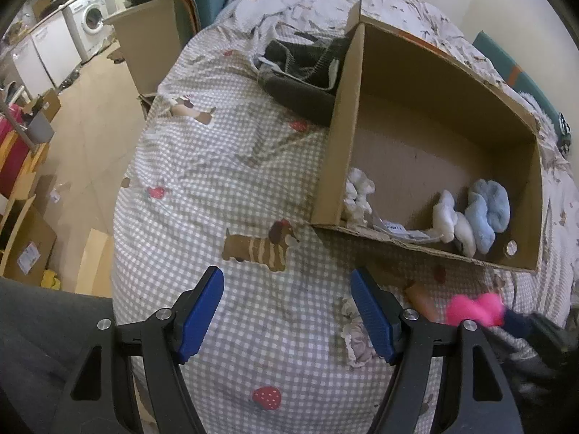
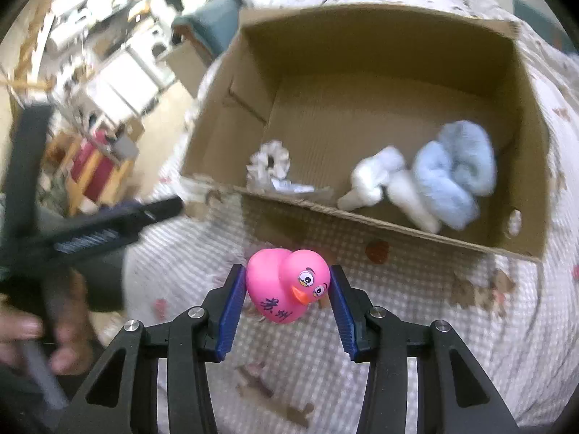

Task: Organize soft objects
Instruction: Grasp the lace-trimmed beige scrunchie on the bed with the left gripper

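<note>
My right gripper [image 2: 287, 289] is shut on a pink rubber duck [image 2: 286, 285] and holds it above the bed, just in front of the cardboard box [image 2: 398, 224]. The duck also shows in the left wrist view [image 1: 474, 309] at the lower right. Inside the box lie a light blue fluffy sock bundle [image 2: 452, 177], a white sock bundle [image 2: 380, 181] and a white scrunchie [image 2: 269, 164]. My left gripper [image 1: 287, 311] is open and empty over the checked bedsheet, left of the box [image 1: 340, 152].
The bed has a grey-checked sheet with dog and strawberry prints [image 1: 224, 166]. A dark knitted garment [image 1: 300, 72] lies behind the box's left wall. Left of the bed are floor, cardboard boxes [image 1: 25, 249] and a washing machine [image 1: 90, 18].
</note>
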### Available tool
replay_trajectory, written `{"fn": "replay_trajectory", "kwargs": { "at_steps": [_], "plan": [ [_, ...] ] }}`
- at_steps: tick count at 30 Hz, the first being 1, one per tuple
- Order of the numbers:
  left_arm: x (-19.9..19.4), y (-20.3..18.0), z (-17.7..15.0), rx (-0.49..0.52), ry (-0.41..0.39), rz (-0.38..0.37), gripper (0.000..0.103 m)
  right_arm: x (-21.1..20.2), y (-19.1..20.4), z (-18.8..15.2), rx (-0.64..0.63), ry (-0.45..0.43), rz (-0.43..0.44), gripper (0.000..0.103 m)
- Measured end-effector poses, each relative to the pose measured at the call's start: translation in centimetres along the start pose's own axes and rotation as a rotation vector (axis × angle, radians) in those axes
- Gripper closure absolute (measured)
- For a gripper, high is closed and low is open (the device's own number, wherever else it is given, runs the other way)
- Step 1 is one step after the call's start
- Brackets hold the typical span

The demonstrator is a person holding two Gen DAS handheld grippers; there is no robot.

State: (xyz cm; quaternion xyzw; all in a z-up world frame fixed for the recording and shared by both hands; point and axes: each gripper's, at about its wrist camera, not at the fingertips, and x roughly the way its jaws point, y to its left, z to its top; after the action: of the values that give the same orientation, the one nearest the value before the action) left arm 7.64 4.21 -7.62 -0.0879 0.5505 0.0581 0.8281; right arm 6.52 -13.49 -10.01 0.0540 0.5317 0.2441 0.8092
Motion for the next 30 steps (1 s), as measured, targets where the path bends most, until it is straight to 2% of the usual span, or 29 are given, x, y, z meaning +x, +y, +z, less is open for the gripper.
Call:
{"fn": "replay_trajectory", "kwargs": {
  "at_steps": [8, 12, 16, 22, 23, 24, 26, 28, 30],
  "plan": [
    [1.7, -2.4, -0.9, 0.069, 0.097, -0.038, 0.033, -5.2, -3.1, -0.8, 0.156, -0.091, 0.046, 0.054],
    [3.8, -5.0, -2.1, 0.152, 0.191, -0.093, 0.033, -4.6, -4.4, -1.9, 0.231, -0.091, 0.026, 0.054],
    [5.7, -7.4, -3.1, 0.231, 0.275, -0.139, 0.033, -3.7, -4.8, -1.3, 0.241, -0.094, 0.023, 0.054],
    [6.6, -8.3, -3.6, 0.266, 0.279, -0.105, 0.033, -3.5, -5.2, -1.3, 0.251, -0.102, 0.03, 0.054],
    [6.5, -8.3, -3.6, 0.267, 0.271, -0.104, 0.044, -3.5, -5.2, -1.3, 0.25, -0.101, 0.03, 0.054],
    [6.4, -8.2, -3.6, 0.274, 0.263, -0.099, 0.067, -3.5, -5.1, -1.3, 0.248, -0.101, 0.029, 0.054],
    [6.3, -8.1, -3.6, 0.286, 0.27, -0.111, 0.084, -3.5, -5.1, -1.3, 0.247, -0.101, 0.029, 0.054],
    [6.0, -7.9, -3.5, 0.275, 0.267, -0.139, 0.095, -3.5, -5.1, -1.2, 0.247, -0.102, 0.03, 0.054],
    [5.5, -7.9, -3.5, 0.273, 0.257, -0.151, 0.095, -3.4, -5.0, -1.2, 0.244, -0.101, 0.028, 0.054]
  ]
}}
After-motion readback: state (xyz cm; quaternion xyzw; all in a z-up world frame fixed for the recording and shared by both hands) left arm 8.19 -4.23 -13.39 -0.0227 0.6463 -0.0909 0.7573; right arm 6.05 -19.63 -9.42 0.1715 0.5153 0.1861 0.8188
